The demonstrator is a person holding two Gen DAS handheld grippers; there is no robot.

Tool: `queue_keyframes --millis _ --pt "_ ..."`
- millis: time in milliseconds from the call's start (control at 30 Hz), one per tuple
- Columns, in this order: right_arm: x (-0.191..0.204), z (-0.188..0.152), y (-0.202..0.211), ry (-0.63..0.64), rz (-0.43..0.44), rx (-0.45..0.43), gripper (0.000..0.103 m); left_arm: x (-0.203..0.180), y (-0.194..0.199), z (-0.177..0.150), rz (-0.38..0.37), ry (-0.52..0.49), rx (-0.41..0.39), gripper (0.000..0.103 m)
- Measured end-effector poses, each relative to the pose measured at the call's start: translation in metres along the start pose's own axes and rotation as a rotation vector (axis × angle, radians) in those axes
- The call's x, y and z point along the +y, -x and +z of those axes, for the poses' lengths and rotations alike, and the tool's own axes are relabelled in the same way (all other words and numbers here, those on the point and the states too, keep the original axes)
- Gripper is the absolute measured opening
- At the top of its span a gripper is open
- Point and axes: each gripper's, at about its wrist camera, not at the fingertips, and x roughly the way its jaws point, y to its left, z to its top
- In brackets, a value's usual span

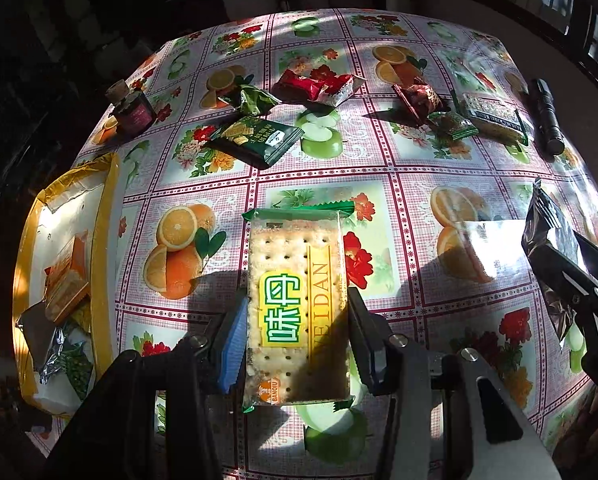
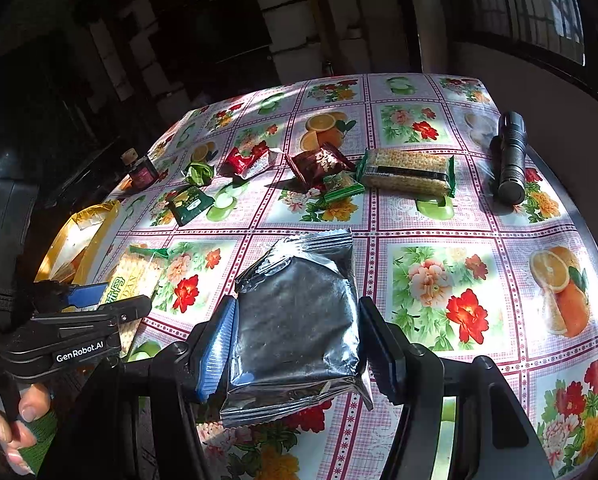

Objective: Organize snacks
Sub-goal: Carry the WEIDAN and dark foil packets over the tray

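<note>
Cracker pack (image 1: 297, 304) "WEIDAN" – clamped in left fingers (image 1: 235, 340); silver pouch (image 2: 295, 320) – in right fingers (image 2: 219, 348).

both grippers: matte black plastic frames w/ angular arms, silver screw heads at the pivots. left gripper (image 1: 297, 336) has a ribbed blue pad on one finger, dark pad on the other; right gripper (image 2: 297, 350) same setup. white "genrobot.ai" lettering on the left one's side, black strap behind it. person's hand (image 2: 7, 428) bare, no sleeve visible
</note>
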Motion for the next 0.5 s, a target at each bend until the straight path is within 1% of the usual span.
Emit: queue_keyframes --millis 133,267,367,500 --pt "0.016 -0.001 0.002 0.001 0.06 -0.01 0.064 0.019 0.012 -0.007 0.037 0.026 -0.032 0.045" --pt "0.034 -0.005 0.001 0.018 0.102 -0.005 0.064 0.035 0.02 -0.014 0.062 0.049 -0.05 0.045" --pt "0.045 -0.008 -0.002 0.023 0.135 0.007 0.065 0.045 0.022 -0.018 0.072 0.067 -0.052 0.045" --pt "0.059 -0.011 -0.006 0.04 0.155 0.023 0.065 0.057 0.023 -0.022 0.078 0.087 -0.047 0.045"
